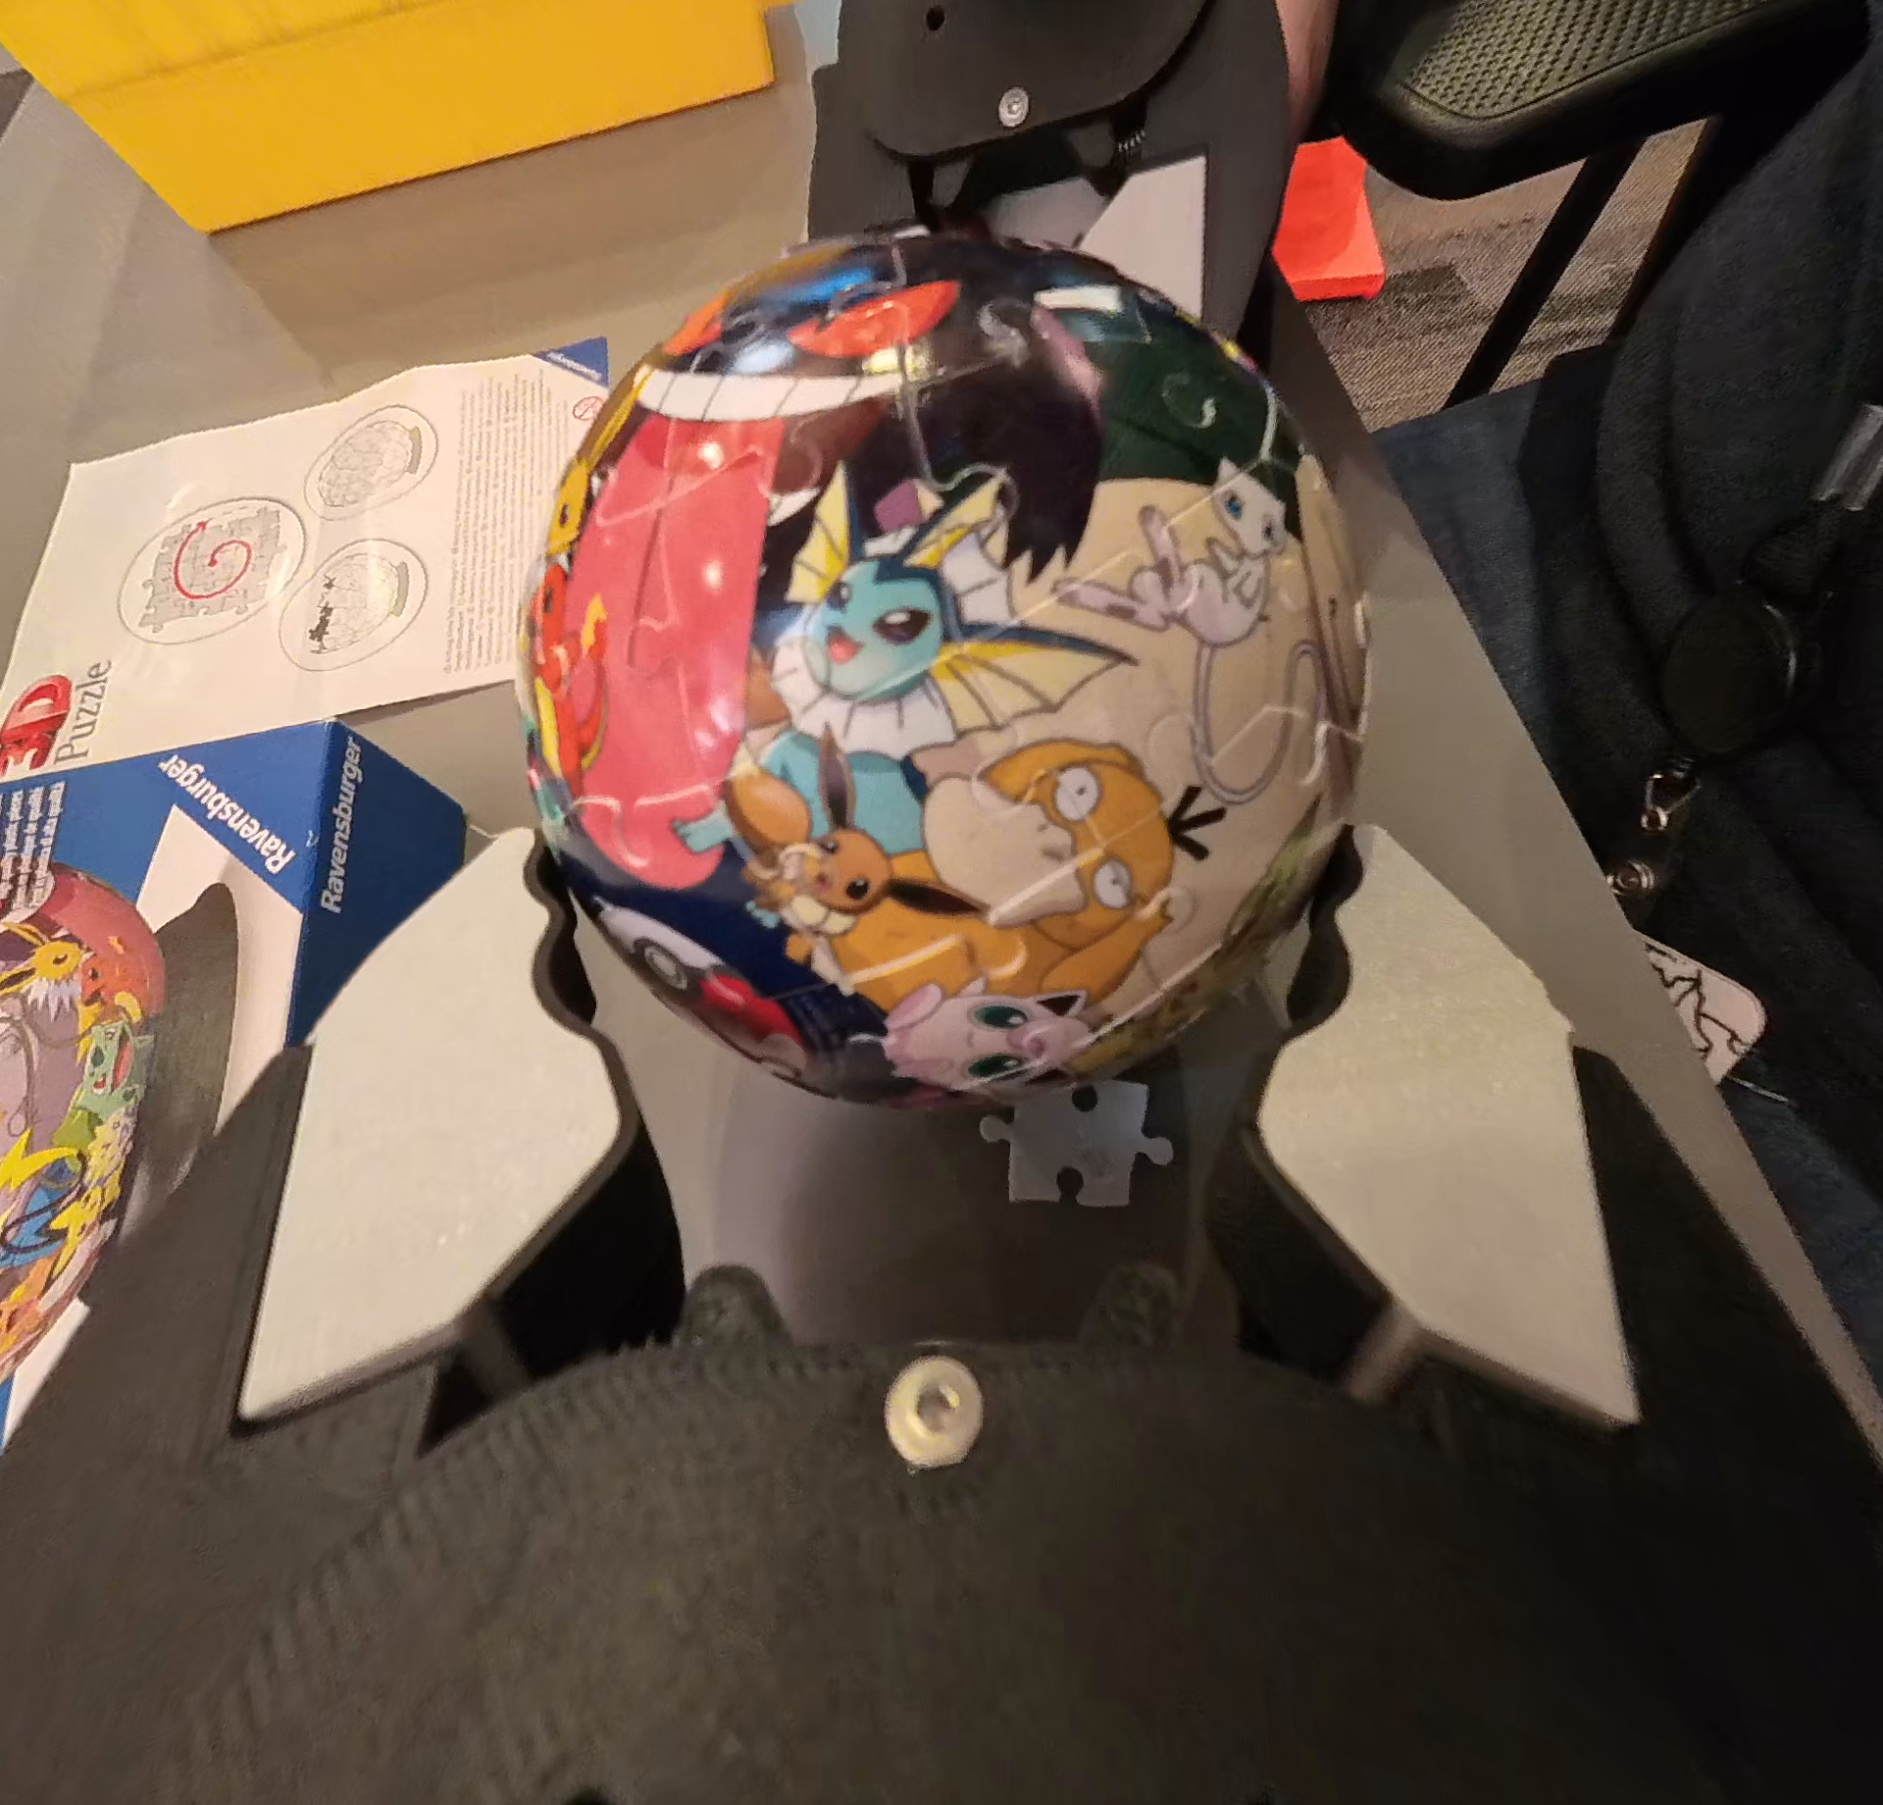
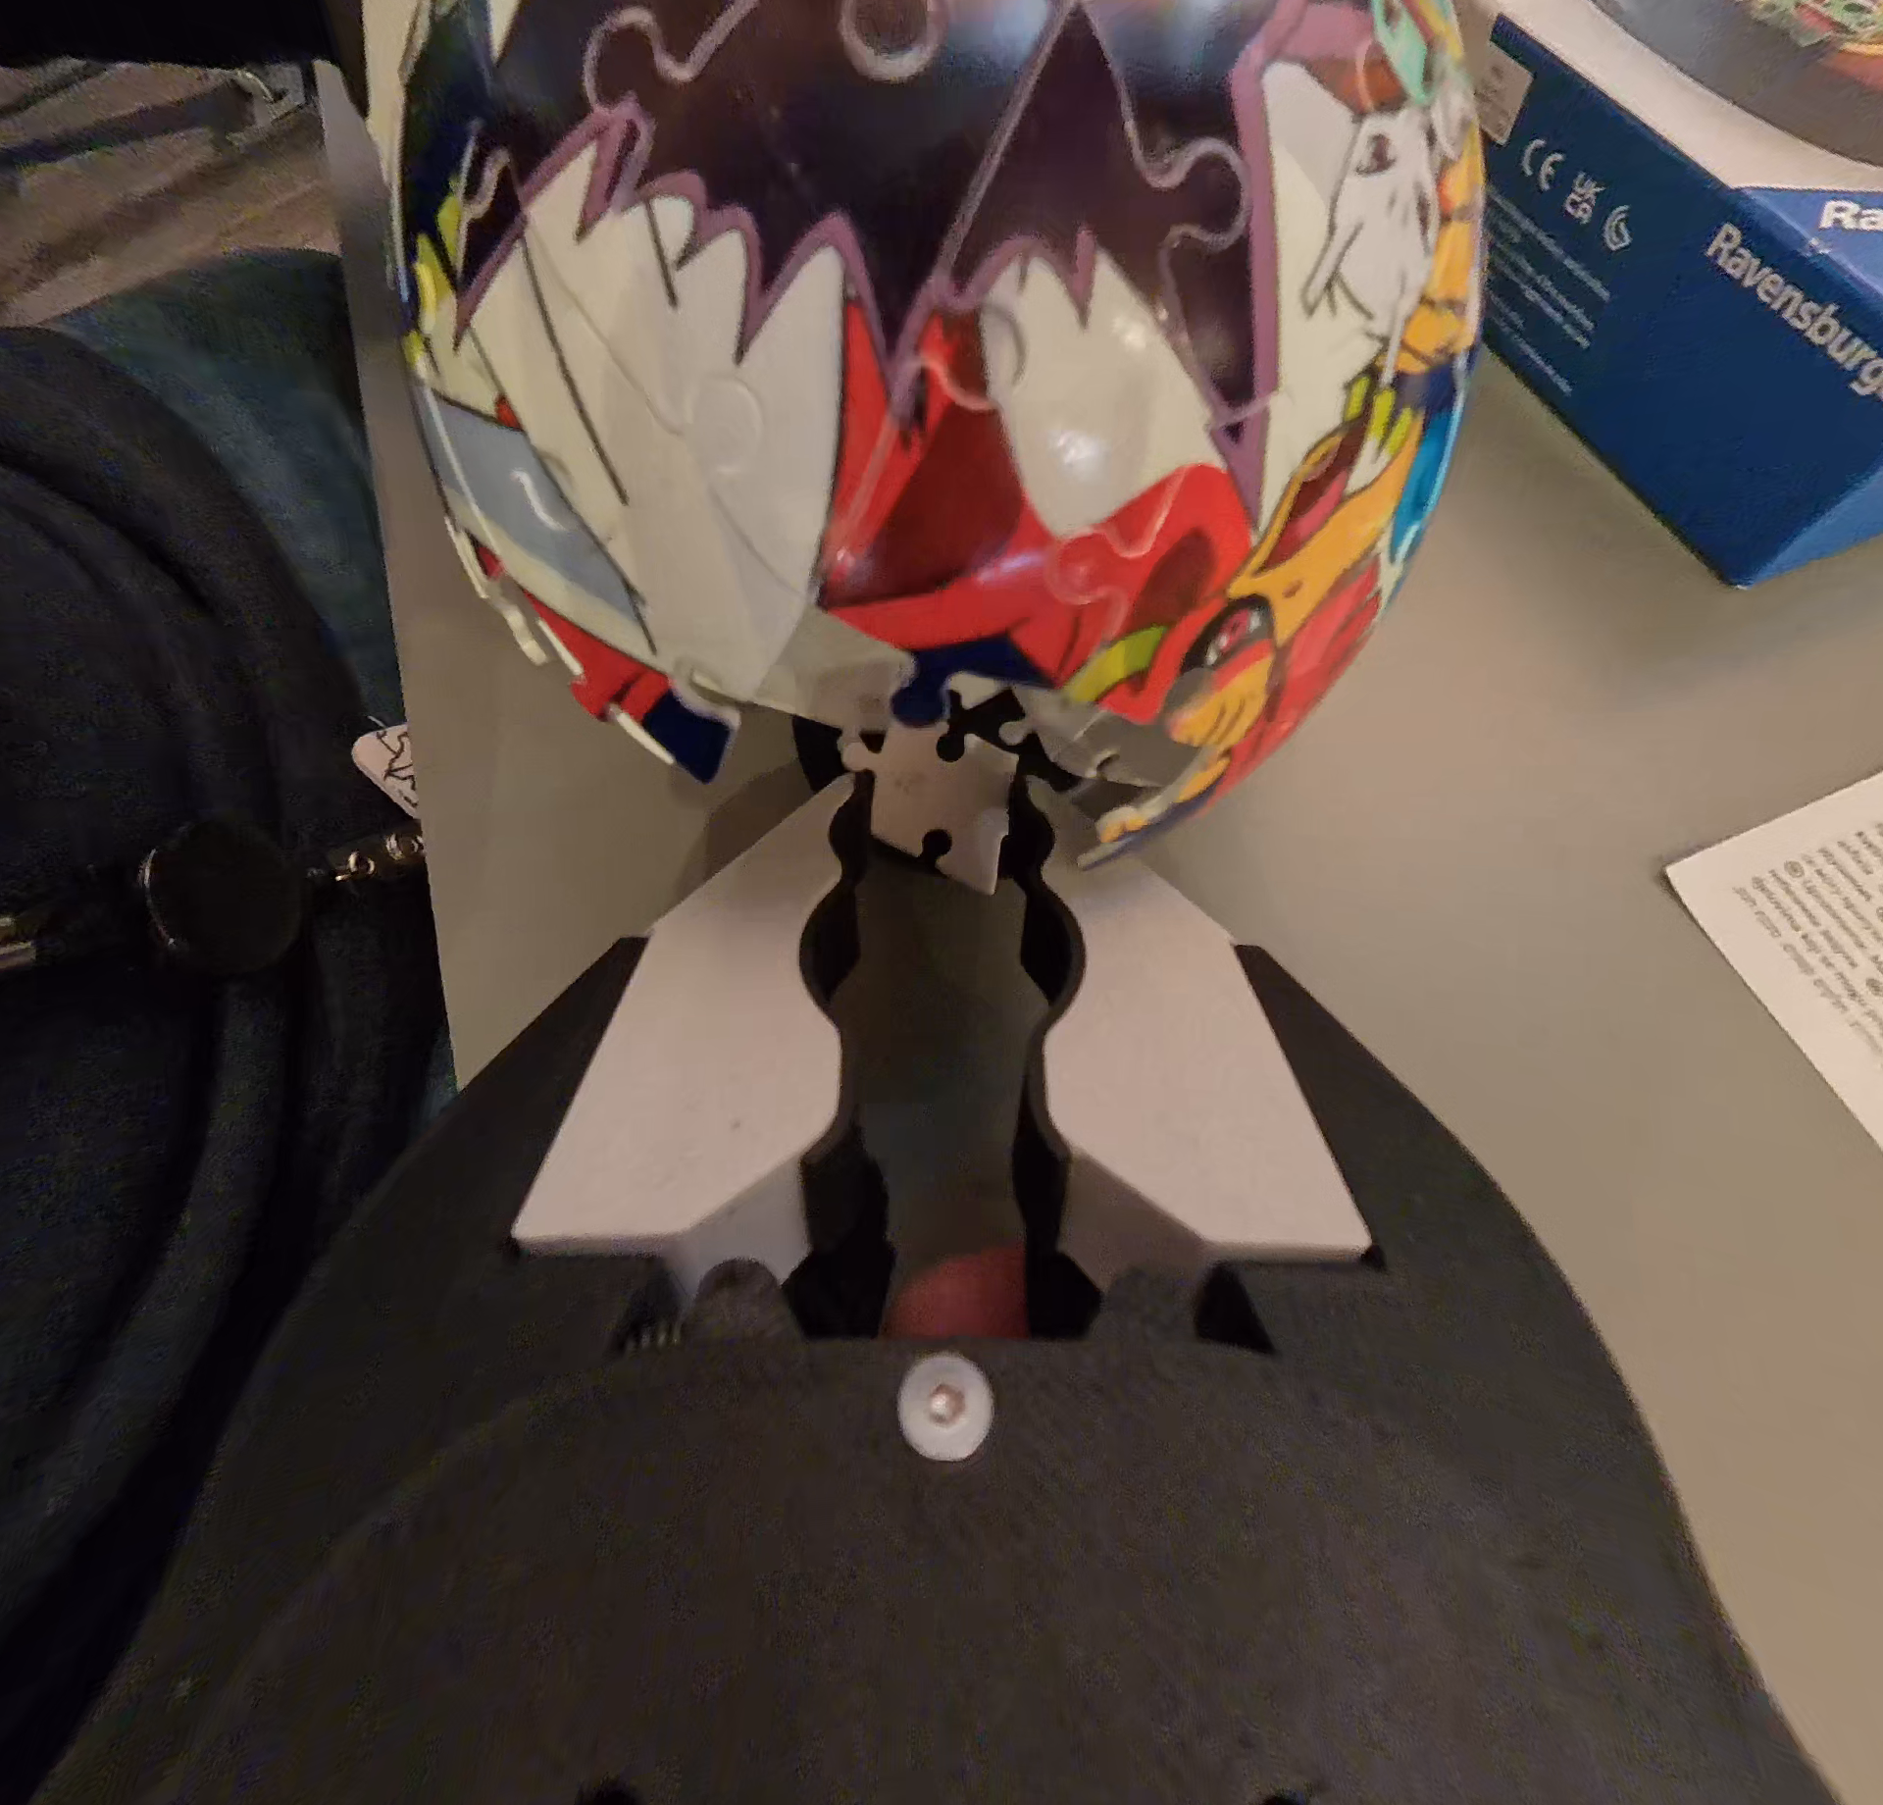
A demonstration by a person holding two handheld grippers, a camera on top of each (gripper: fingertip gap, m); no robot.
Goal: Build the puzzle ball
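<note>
The puzzle ball (image 1: 948, 655), covered in colourful cartoon creatures, sits between the fingers of my left gripper (image 1: 932, 869), whose fingertips (image 1: 509, 880) press on both its sides. My right gripper (image 2: 937, 818) is shut on a white-backed puzzle piece (image 2: 932, 808) and holds it at a dark gap in the ball's (image 2: 917, 329) near side. In the left wrist view the right gripper (image 1: 958, 217) shows behind the ball's far side. Another loose piece (image 1: 1080, 1145) lies white side up on the grey table (image 1: 459, 288), just below the ball.
A yellow bin (image 1: 408, 54) stands at the back left. An instruction sheet (image 1: 306, 533) and the blue puzzle box (image 1: 234, 890) lie left of the ball; the box (image 2: 1681, 278) and sheet (image 2: 1793, 941) also show in the right wrist view. A seated person's dark clothing (image 1: 1732, 635) borders the table's edge. About 7 cm separates my left fingertips from my right.
</note>
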